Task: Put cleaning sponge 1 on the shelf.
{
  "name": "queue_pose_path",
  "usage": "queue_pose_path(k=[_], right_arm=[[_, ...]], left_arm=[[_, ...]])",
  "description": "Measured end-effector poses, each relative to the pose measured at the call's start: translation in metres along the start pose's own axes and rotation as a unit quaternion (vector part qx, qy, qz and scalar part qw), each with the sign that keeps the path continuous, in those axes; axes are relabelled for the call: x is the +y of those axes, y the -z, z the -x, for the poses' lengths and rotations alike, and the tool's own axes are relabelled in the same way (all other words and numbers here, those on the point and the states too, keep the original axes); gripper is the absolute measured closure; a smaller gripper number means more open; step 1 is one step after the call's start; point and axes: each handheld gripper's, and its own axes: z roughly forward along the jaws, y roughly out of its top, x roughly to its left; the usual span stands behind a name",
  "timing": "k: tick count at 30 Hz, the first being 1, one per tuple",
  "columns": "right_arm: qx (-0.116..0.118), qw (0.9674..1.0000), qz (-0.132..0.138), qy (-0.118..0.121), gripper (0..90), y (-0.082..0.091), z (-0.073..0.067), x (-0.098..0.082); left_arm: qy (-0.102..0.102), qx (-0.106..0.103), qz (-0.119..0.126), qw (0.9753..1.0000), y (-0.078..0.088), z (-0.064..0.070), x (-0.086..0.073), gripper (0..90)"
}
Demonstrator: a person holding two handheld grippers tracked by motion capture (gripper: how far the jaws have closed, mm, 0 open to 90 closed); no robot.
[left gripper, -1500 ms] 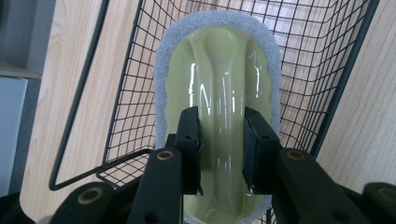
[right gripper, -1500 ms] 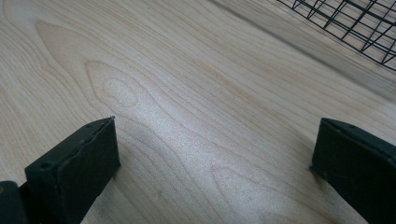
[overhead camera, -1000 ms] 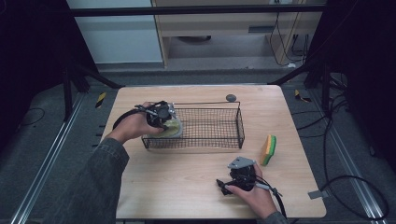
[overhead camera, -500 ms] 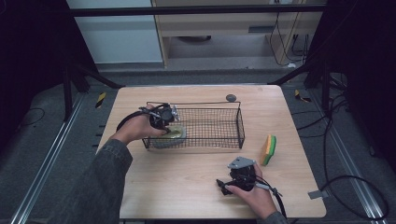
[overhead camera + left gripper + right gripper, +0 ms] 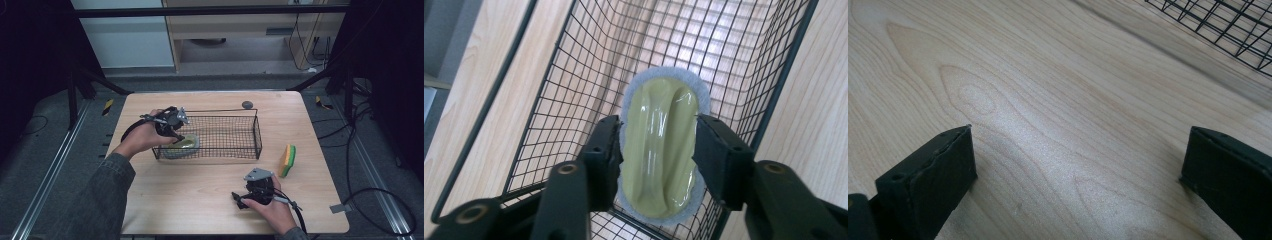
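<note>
Left tongs [image 5: 658, 150] have just been opening, scrubber [image 5: 661, 150] loose between them in the basket [image 5: 257, 135]; next, lift clear. Right tongs [image 5: 1078, 175] wide, idle.

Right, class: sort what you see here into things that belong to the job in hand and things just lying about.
In the job:
- left tongs, jaws just been opening beside the scrubber
- green scrubber with grey pad, lying in the basket
- wire basket

Lying about:
- yellow-green sponge, on the table right of the basket
- small dark round thing, behind the basket
- right tongs, open, idle over the table
</note>
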Motion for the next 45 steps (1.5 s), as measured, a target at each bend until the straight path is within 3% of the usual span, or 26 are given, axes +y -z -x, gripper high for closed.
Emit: queue_pose_path(k=[5,6,7,8,11,16,18,22,23,24,27,30,32,34,38,41,42,45], right_arm=[[0.002,1.0,0.001,0.004,2.9,0.0,0.0,0.0],[0.002,1.0,-0.001,0.007,5.0,0.002,-0.001,0.001],[0.002,1.0,-0.001,0.007,5.0,0.002,-0.001,0.001],[-0.002,0.9998,0.005,0.018,6.5,0.006,-0.003,0.003],[0.002,0.9997,0.02,0.011,8.4,0.014,-0.003,0.007],[0.004,0.9995,0.03,0.011,9.2,0.032,0.0,0.007],[0.004,0.9995,0.03,0.014,9.2,0.036,0.001,0.007],[0.007,0.9991,0.035,0.022,9.0,0.065,0.006,0.006],[0.007,0.9991,0.035,0.022,9.0,0.065,0.006,0.006],[0.007,0.9989,0.037,0.029,8.3,0.08,0.008,0.006],[0.004,0.9987,0.037,0.036,8.0,0.092,0.011,0.005],[-0.003,0.9984,0.028,0.05,7.1,0.116,0.019,0.004],[-0.005,0.9984,0.021,0.052,6.8,0.125,0.024,0.004],[-0.006,0.9985,0.018,0.051,6.5,0.128,0.027,0.004],[-0.008,0.9986,-0.002,0.053,5.4,0.14,0.04,0.005],[-0.014,0.9975,-0.026,0.064,5.2,0.146,0.054,0.009],[-0.016,0.9971,-0.032,0.067,5.0,0.146,0.057,0.01],[-0.029,0.9954,-0.043,0.08,5.6,0.149,0.066,0.014]], left_arm=[[0.011,0.008,0.008,0.9999,0.004,0.002,0.0,43.0],[0.014,0.008,0.008,0.9998,0.005,0.002,0.0,34.6],[0.019,0.011,0.012,0.9997,0.006,0.003,0.0,34.6],[0.027,0.009,0.021,0.9994,0.007,0.005,-0.001,28.5],[0.038,0.008,0.026,0.9989,0.007,0.009,-0.003,18.6],[0.058,0.004,0.036,0.9977,0.012,0.017,-0.01,9.4],[0.062,0.004,0.039,0.9973,0.014,0.02,-0.012,8.6],[0.083,0.007,0.062,0.9946,0.025,0.03,-0.023,6.4],[0.083,0.007,0.062,0.9946,0.025,0.03,-0.023,6.3],[0.087,0.01,0.065,0.9941,0.028,0.033,-0.026,6.2],[0.092,0.021,0.07,0.9931,0.035,0.038,-0.032,5.4],[0.116,0.03,0.081,0.9895,0.046,0.044,-0.043,4.2],[0.121,0.033,0.081,0.9888,0.049,0.046,-0.048,4.3],[0.124,0.035,0.083,0.9882,0.051,0.047,-0.051,4.3],[0.144,0.043,0.09,0.9845,0.058,0.051,-0.065,4.2],[0.147,0.04,0.084,0.9848,0.062,0.055,-0.075,4.1],[0.157,0.048,0.088,0.9825,0.064,0.057,-0.081,4.2],[0.167,0.04,0.094,0.9806,0.065,0.058,-0.089,4.2]])
